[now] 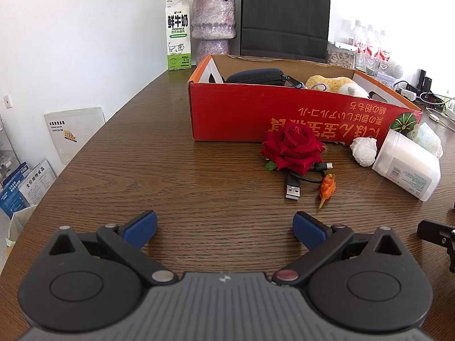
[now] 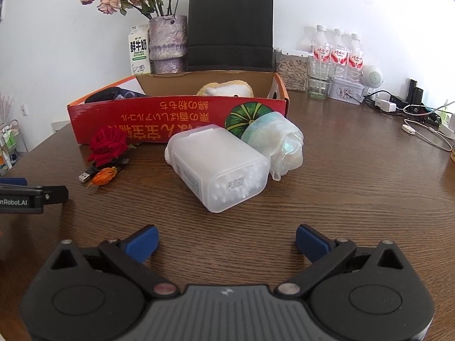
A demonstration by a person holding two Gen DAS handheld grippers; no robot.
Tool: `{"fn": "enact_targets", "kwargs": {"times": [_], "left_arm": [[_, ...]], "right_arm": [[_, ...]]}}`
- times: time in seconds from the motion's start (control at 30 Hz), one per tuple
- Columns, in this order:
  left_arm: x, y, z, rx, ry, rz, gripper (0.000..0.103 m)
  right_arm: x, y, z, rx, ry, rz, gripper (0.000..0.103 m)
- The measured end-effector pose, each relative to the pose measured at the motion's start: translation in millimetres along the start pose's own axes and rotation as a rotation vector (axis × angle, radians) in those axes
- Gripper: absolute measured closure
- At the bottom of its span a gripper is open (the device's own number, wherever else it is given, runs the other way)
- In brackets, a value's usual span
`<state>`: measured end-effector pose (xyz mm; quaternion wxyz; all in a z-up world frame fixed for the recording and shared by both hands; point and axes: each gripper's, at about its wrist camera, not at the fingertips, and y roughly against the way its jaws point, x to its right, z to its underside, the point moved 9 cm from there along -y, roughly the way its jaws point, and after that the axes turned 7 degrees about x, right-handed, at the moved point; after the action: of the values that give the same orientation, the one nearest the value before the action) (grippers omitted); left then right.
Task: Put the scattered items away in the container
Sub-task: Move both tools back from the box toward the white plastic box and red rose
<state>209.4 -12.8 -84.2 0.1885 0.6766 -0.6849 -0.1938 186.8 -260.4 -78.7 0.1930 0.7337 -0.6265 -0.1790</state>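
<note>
Red cardboard box (image 1: 256,113) at counter (image 1: 170,176) rear, holding dark pouch (image 1: 256,76) and plush toy (image 1: 335,83) | rose (image 1: 293,147), USB cable (image 1: 293,189), translucent tub (image 2: 219,167) lie before it | my left tongs (image 1: 224,228) spread, empty | my right tongs (image 2: 227,241) spread, empty

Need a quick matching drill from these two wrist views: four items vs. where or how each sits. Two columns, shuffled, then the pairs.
Items:
1. plush toy
2. red rose
3. white plastic jar
4. milk carton

Places/states:
A. lying on its side on the table
B. upright by the wall, left of the vase
C. inside the red box
D. on the table against the box front, over a USB cable

Pairs: 1-C, 2-D, 3-A, 4-B
</note>
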Motion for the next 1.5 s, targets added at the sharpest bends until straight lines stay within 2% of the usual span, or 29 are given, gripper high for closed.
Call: {"fn": "enact_targets", "kwargs": {"times": [0.27, 0.63, 1.17, 1.3, 1.5], "left_arm": [[0, 0, 0, 0.000, 0.003, -0.010, 0.000], [-1, 0, 0, 0.001, 0.011, -0.008, 0.000], [0, -1, -3, -0.002, -0.010, -0.014, 0.000], [4, 8, -14, 0.043, -0.014, 0.022, 0.000], [21, 8, -43, 0.090, -0.038, 0.050, 0.000]], "right_arm": [[1, -1, 0, 0.001, -0.014, 0.033, 0.000], [1, -1, 0, 0.002, -0.022, 0.037, 0.000], [3, -3, -2, -0.004, 0.000, -0.006, 0.001], [2, 3, -6, 0.026, 0.026, -0.012, 0.001], [1, 6, -30, 0.083, 0.043, -0.044, 0.003]]}}
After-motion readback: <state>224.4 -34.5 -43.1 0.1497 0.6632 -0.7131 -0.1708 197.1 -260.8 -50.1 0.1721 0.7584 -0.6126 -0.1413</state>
